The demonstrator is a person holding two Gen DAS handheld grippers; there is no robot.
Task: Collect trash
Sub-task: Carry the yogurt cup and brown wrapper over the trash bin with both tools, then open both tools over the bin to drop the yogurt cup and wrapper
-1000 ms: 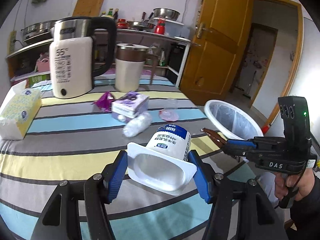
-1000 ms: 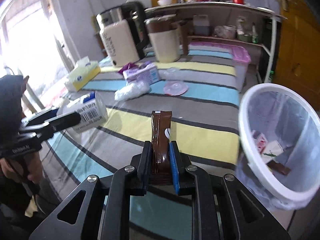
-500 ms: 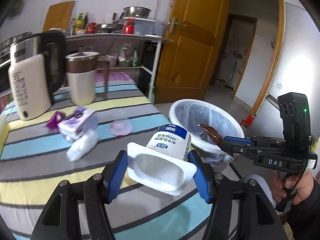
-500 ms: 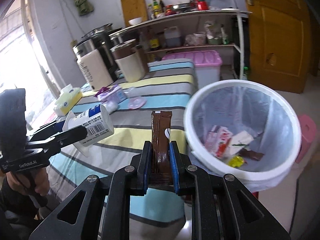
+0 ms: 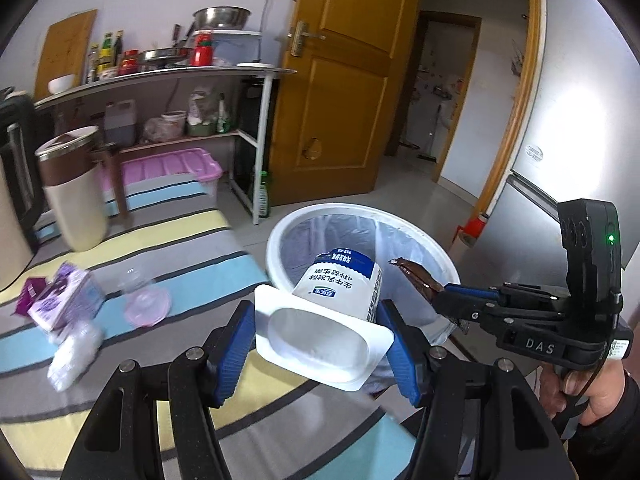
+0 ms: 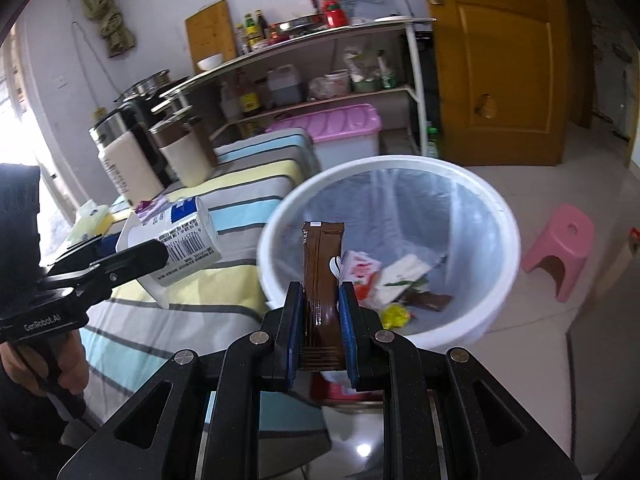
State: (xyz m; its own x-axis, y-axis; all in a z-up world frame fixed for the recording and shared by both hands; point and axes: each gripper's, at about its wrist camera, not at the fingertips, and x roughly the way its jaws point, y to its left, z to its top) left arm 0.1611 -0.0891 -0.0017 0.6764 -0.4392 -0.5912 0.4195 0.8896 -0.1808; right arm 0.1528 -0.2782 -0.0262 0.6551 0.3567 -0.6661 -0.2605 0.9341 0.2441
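Small kitchen w/ a striped tablecloth point(image 5: 168, 408) on the table, wooden door point(image 5: 344, 92) behind, white lined trash bin point(image 6: 508, 248) on the floor just beside the table edge.

Right wrist view looks down into the bin: cartons, wrappers, a yellow scrap at the bottom, plus a pink stool point(image 6: 560, 244) on the tiles. Left wrist view can't see the bin floor but shows what's left on the cloth: purple box point(image 5: 64, 300), clear lid point(image 5: 146, 306), crumpled plastic point(image 5: 74, 354), beige canister point(image 5: 74, 192).

Left gripper point(image 5: 320, 340) is clamped on a white yogurt cup point(image 5: 340, 300), blue pads pressing its wide rim from both sides. Cup lies on its side, long axis running away from the camera, open mouth toward the lens, base pointing at the bin; held above the table edge, base at the bin rim. In the right wrist view it sits left of the bin, barcode side showing.

Right gripper point(image 6: 319, 320) is closed tight on a brown wrapper point(image 6: 322, 276), a flat sachet standing on edge betw. the pads, long axis straight fwd, far end over the bin opening.

Both tools held roughly level, side by side, noses aimed at the bin. Right hand point(image 5: 588, 396) wraps the handle low, finger on the trigger; left hand point(image 6: 48, 368) grips likewise.
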